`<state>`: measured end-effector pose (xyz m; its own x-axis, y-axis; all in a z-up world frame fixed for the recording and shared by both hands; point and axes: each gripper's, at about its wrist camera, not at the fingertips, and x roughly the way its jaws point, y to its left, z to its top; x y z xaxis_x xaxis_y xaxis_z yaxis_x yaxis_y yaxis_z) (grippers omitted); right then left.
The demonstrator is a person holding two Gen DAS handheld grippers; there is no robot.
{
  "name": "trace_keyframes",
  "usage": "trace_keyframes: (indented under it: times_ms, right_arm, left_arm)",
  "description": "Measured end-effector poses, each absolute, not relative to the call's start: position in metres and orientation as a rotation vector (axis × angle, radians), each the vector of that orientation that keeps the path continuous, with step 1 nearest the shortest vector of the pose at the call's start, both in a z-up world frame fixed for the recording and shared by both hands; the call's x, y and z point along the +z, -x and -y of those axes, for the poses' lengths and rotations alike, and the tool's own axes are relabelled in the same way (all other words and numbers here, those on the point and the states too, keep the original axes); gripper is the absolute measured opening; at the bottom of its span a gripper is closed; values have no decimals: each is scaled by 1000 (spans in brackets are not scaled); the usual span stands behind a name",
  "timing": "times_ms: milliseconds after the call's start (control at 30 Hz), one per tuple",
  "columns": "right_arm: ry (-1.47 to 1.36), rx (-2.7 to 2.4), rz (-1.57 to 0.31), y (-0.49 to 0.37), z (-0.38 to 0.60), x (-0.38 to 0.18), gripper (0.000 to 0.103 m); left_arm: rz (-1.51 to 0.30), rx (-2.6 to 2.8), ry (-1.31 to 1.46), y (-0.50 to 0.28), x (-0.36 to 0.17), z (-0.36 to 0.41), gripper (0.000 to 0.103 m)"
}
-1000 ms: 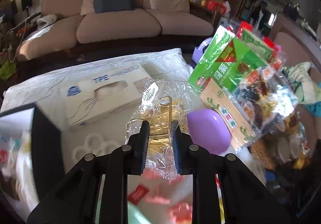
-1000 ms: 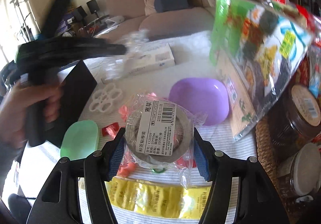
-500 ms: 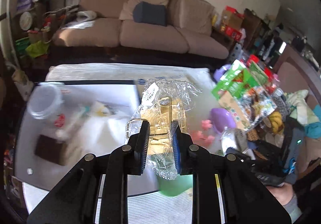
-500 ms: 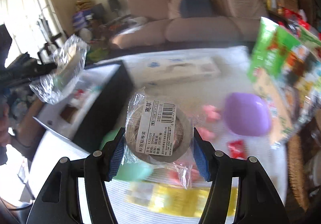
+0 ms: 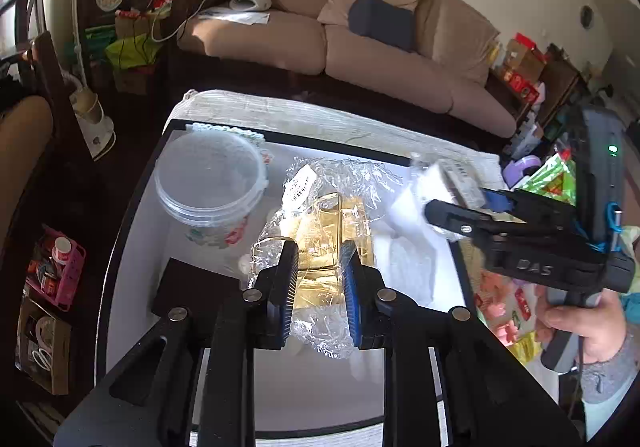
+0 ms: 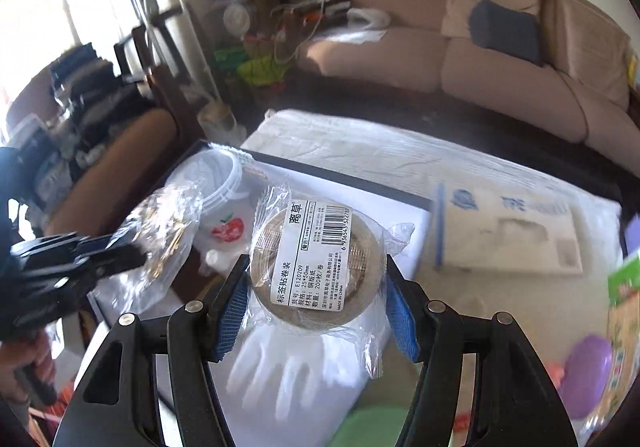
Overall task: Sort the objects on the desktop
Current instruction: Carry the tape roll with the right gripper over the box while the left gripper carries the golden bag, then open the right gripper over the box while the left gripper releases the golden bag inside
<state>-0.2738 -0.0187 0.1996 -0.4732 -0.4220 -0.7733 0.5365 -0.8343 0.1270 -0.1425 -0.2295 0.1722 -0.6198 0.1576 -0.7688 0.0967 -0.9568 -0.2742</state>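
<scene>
My left gripper is shut on a clear crinkly bag of gold-coloured metal pieces and holds it above a black-rimmed white tray. My right gripper is shut on a brown label roll in clear wrap, with its white barcode label facing up. It hangs over the same tray, just above a white glove. Each view shows the other gripper: the right gripper comes in from the right, and the left gripper with its bag from the left.
Inside the tray stand a clear plastic tub and a dark brown block. Right of the tray lie a tissue box, a purple bowl, a green dish and snack packets. A sofa stands behind.
Both grippers have swung left, from above the cluttered tabletop to above the black-rimmed tray, and rolled slightly. Each keeps its grip on the same thing.
</scene>
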Motion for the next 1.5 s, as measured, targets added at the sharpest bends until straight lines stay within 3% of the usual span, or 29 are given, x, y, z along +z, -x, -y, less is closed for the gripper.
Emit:
trace_keyframes:
  times_ms: [167, 333, 433, 500, 567, 633, 833, 1100, 1200, 1233, 1267, 1300, 1500]
  right_arm:
    - [-1258, -2284, -306, 299, 51, 166, 64]
    - [-1397, -2325, -377, 329, 42, 135, 64]
    - [-1440, -2306, -412, 337, 40, 124, 65]
    - [-1429, -2315, -492, 334, 46, 125, 73]
    - [-1410, -2337, -525, 331, 46, 130, 75]
    - [-1386, -2353, -510, 329, 42, 138, 79]
    - [-1345, -2371, -385, 318, 22, 162, 79]
    - [-1229, -2368, -369, 294, 21, 190, 75]
    - [-1235, -2376, -464, 304, 34, 188, 59]
    - [-1245, -2370, -470, 310, 37, 185, 59]
    - [-1261, -2368, -473, 316, 40, 181, 58]
    - [-1276, -2372, -480, 321, 43, 177, 57]
    - [-1299, -2345, -585, 337, 63, 154, 46]
  left_arm:
    - [356, 2696, 1454, 159, 150, 221, 20]
    - [144, 2532, 1654, 177, 113, 174, 21]
    - [72, 2404, 1747, 178, 93, 150, 27]
    - [40, 2379, 1770, 171, 90, 141, 29]
    - [103, 2386, 1731, 163, 98, 145, 40]
    - [172, 2406, 1709, 155, 107, 154, 47]
    - [286, 2489, 1667, 147, 123, 182, 54]
    - [-72, 2438, 1846, 195, 84, 144, 59]
    - [-64, 2379, 1907, 206, 73, 145, 58]
    - [-46, 2343, 1923, 205, 73, 148, 52]
    - [-28, 2298, 1936, 202, 72, 151, 37]
    - [-14, 2251, 1949, 198, 72, 153, 34]
    - [-85, 2164, 1991, 154, 83, 168, 31]
